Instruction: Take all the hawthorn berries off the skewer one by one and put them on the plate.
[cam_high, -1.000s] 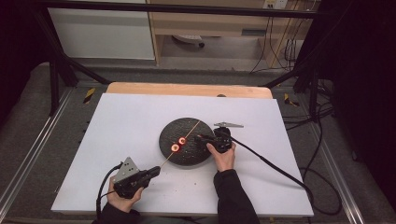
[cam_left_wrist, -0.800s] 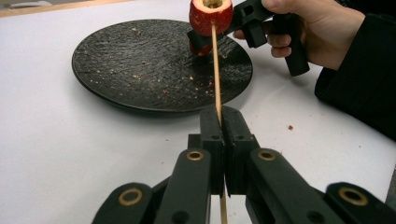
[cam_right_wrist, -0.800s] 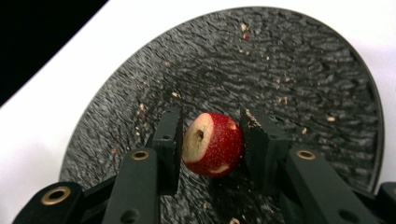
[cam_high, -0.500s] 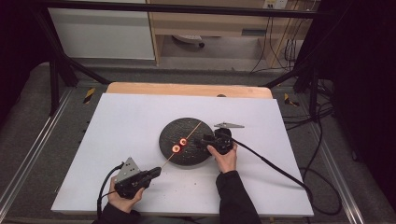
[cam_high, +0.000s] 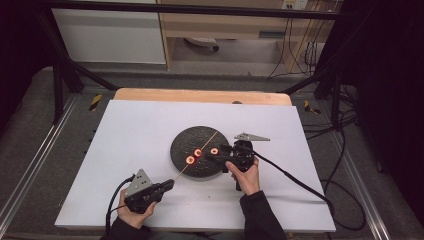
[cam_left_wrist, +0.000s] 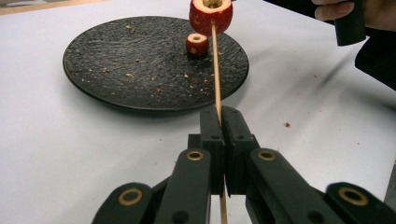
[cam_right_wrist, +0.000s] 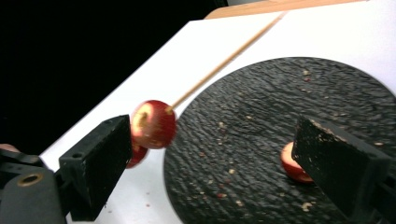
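The plate (cam_left_wrist: 116, 70) is a dark, rough, stone-looking thing, matt and pebbly all over, with pale crumbs stuck on it. The skewer (cam_left_wrist: 216, 70) crossing the plate looks like plain light wood, thin and dull. The fruit pieces (cam_right_wrist: 154, 123) on the plate and skewer have shiny red skin and pale, rough-cut flesh. The counter (cam_high: 140, 130) under the plate has a smooth matt white top, with bare wood along its far edge. The left hand-held gripper (cam_left_wrist: 220, 135) near the plate is matt black plastic with brass-coloured pivots.

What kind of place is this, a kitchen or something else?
Probably a lab recording rig, not a kitchen: a white-covered table inside a black metal frame, with cables on the floor.
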